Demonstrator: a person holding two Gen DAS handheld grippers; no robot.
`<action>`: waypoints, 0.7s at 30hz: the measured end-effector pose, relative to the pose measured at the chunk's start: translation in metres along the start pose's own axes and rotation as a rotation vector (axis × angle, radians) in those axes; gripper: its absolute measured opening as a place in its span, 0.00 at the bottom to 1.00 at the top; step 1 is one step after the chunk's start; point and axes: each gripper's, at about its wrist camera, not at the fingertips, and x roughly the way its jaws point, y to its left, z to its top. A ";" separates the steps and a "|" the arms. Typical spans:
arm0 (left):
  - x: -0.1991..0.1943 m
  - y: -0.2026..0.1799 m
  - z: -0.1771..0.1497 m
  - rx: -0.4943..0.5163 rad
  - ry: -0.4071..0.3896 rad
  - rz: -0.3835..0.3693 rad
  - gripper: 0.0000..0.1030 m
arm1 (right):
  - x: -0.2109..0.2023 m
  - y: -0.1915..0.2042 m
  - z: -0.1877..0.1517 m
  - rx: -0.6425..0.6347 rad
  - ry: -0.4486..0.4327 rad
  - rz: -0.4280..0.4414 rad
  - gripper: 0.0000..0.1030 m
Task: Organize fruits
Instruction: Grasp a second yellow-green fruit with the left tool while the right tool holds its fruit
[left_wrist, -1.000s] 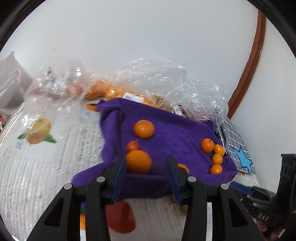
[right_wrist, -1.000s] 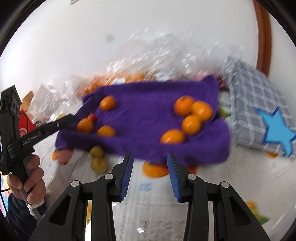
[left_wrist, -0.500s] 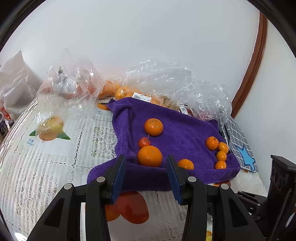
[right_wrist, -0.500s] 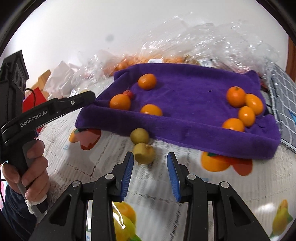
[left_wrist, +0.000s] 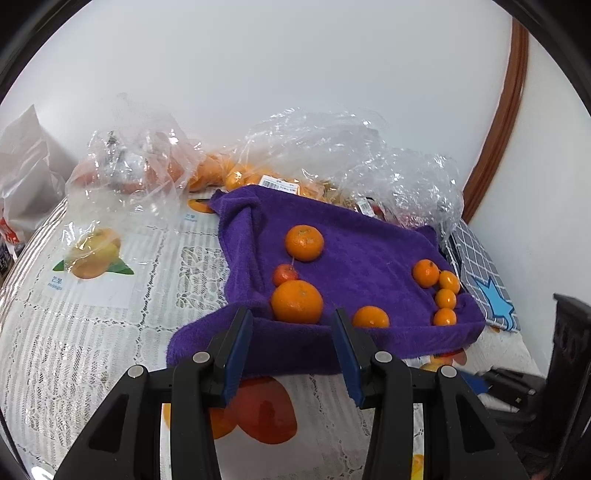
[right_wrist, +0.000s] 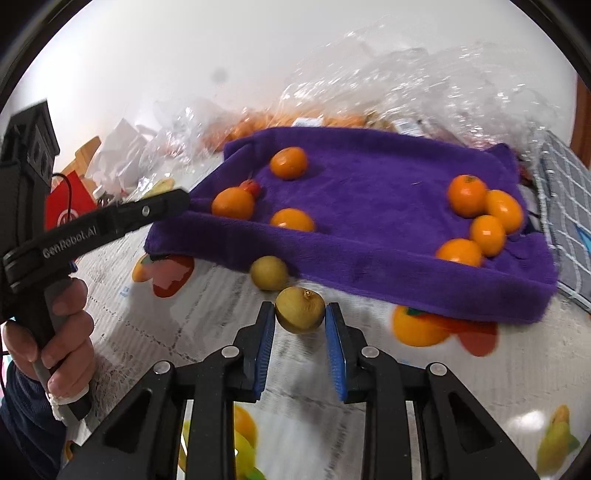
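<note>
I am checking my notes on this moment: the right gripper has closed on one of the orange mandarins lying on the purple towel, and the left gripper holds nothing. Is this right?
Not quite. The right gripper has closed on a yellow-green round fruit on the tablecloth, in front of the purple towel, not on an orange mandarin; the right wrist view shows it. The left gripper indeed holds nothing.

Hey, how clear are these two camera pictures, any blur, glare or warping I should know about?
Left wrist view: sharp, evenly lit; fisheye bends the brown door frame; glare on the clear plastic bags. Right wrist view: motion blur smears the bags and the purple towel at its right edge, while the yellow-green fruit in the right claw stays fairly crisp.
</note>
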 end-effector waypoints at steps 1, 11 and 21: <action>0.000 -0.001 0.000 0.005 0.003 -0.001 0.41 | -0.005 -0.006 -0.002 0.006 -0.007 -0.012 0.27; 0.001 -0.028 -0.016 0.071 0.052 -0.039 0.41 | -0.036 -0.067 -0.022 0.113 -0.054 -0.138 0.27; 0.014 -0.047 -0.025 0.110 0.126 -0.040 0.41 | -0.045 -0.093 -0.030 0.167 -0.081 -0.138 0.27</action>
